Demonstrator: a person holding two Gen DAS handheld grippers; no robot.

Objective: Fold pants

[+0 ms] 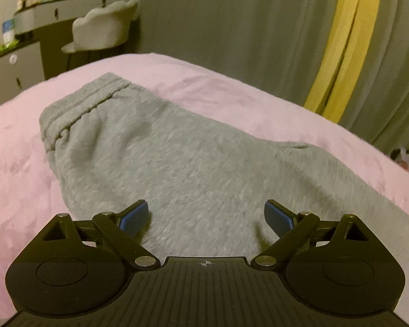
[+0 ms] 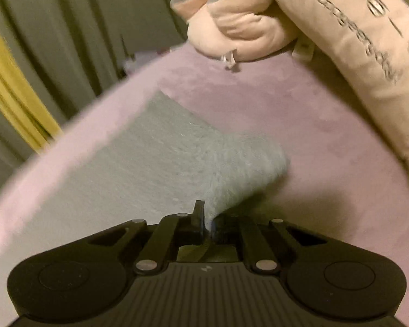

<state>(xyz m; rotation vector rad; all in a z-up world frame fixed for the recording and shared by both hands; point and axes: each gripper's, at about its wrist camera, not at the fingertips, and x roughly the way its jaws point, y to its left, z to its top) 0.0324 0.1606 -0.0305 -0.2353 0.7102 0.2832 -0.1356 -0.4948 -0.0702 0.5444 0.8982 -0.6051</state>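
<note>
Pants [image 1: 177, 158] of grey fleecy knit on plush pink blanket [image 1: 19, 179], left gripper [image 1: 207, 215] spread wide, right gripper [image 2: 208, 224] pinching their hem

The left wrist view looked forward and downward from just behind the left gripper [image 1: 205, 215], close above the grey pants [image 1: 177, 163] on the pink bed [image 1: 19, 179]. It faced along the garment toward the waistband and the far edge of the bed, with grey curtains [image 1: 231, 27] and a dresser [image 1: 27, 27] beyond.

The right wrist view looked down more steeply from behind the right gripper [image 2: 207, 224], very near the cloth. It faced across the bed toward a plush toy [image 2: 237, 32] and a pillow [image 2: 368, 54] at its far edge.

Both views shared the pants [image 2: 163, 163], the pink bed cover [image 2: 327, 163] and the yellow-striped curtains [image 2: 54, 41].
</note>
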